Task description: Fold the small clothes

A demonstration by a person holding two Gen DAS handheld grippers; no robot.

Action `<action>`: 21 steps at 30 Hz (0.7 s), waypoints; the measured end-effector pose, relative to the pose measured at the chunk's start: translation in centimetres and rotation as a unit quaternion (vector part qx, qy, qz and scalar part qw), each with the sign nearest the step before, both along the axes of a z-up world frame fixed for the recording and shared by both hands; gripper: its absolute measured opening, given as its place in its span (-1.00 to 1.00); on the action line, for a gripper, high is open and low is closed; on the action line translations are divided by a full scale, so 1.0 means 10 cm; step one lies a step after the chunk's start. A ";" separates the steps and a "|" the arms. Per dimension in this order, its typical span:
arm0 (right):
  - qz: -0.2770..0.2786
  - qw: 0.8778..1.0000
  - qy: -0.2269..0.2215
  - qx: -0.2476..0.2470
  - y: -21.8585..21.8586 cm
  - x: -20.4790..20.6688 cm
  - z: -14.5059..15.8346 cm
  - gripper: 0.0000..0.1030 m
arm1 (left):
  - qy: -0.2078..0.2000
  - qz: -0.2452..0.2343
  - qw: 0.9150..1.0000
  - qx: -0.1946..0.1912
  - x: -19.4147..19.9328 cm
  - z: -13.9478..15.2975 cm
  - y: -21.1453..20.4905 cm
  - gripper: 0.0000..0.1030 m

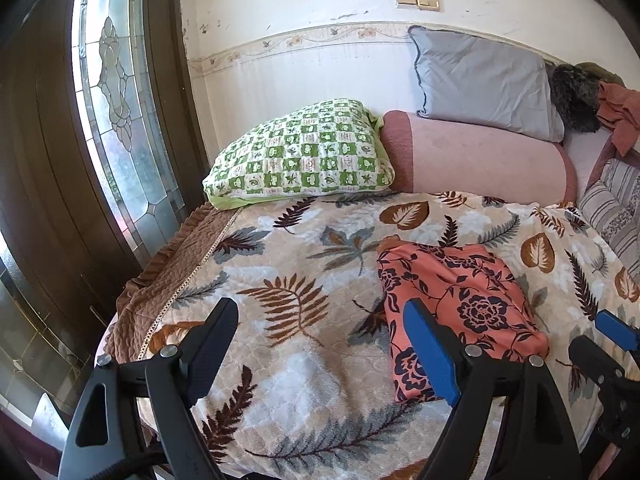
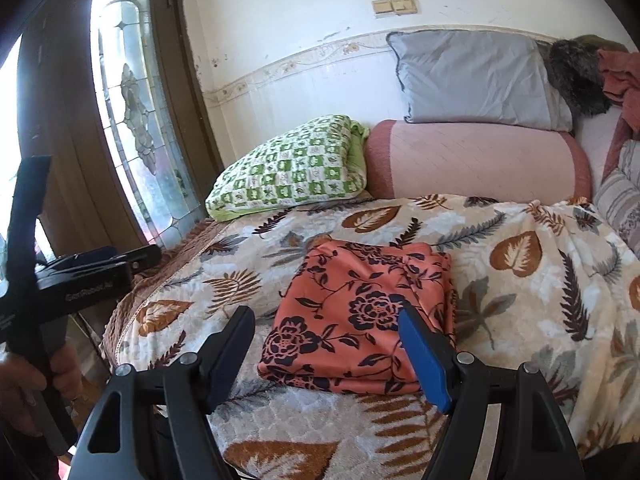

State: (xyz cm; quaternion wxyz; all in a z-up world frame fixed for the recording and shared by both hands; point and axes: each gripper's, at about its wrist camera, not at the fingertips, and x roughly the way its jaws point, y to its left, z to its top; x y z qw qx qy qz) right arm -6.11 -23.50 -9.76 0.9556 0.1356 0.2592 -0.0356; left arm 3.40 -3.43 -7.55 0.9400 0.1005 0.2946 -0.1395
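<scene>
Garment [image 2: 360, 320]: orange cloth with dark floral print, folded into a flat rectangular stack, lying on the leaf-print blanket [image 1: 288, 248] that covers the bed. Nothing touches it.

Left gripper [image 1: 320, 344]: jaws spread wide, empty, hovering over the blanket. From its own camera the garment sits to the right, partly behind the blue finger [image 1: 430, 356]; no contact visible.

Right gripper [image 2: 326, 354]: jaws likewise spread, empty, held above the near edge of the garment, which shows between the two fingers. Pads not pressing on the cloth.

Right wrist view also catches the left gripper at the left edge of the frame, gripped by a hand [image 2: 28, 384], off the side of the bed.

Background: green checked pillow [image 1: 300, 152] near the wall, pink bolster [image 1: 480, 156] beside it, grey pillow [image 1: 484, 80] leaning on the wall above the bolster. Dark furry item [image 2: 576, 76] and reddish cloth [image 2: 624, 76] piled far right. Leaded-glass door [image 1: 116, 92] at the left.
</scene>
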 end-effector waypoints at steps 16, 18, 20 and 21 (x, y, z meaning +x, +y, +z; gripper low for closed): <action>-0.010 1.000 -0.010 -0.006 -0.06 -0.08 0.09 0.50 | -0.025 -0.033 0.999 -0.019 -0.24 0.24 -0.07 0.65; -0.009 1.000 -0.011 -0.007 -0.06 -0.07 0.10 0.50 | -0.027 -0.040 0.999 -0.023 -0.26 0.27 -0.08 0.65; -0.008 1.000 -0.011 -0.006 -0.06 -0.07 0.10 0.50 | -0.032 -0.045 0.998 -0.026 -0.29 0.29 -0.08 0.65; -0.007 1.000 -0.011 -0.005 -0.05 -0.07 0.10 0.50 | -0.033 -0.049 0.998 -0.028 -0.31 0.30 -0.08 0.65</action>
